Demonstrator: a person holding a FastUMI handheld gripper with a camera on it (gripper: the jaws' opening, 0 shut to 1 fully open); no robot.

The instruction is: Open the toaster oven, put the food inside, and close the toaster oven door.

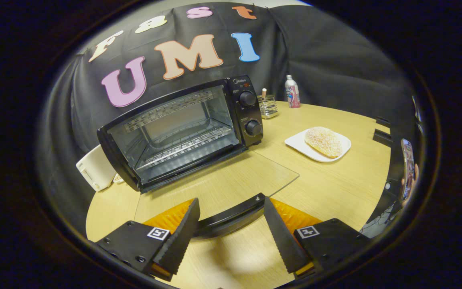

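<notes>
A black toaster oven [183, 128] stands on the wooden table [335, 184] with its glass door [223, 180] folded down flat toward me. Inside, the wire rack [183, 146] is bare. The door's black handle [231, 216] lies between my fingers, and the gripper [231, 228] stands open around it with gaps on both sides. To the right of the oven a sugared bread [324, 141] rests on a white plate [295, 142].
A white block [94, 168] lies left of the oven. Behind the oven's right side stand a wire holder [268, 106] and a pink-labelled bottle [292, 92]. A hand holding a phone [407, 168] is at the table's right edge.
</notes>
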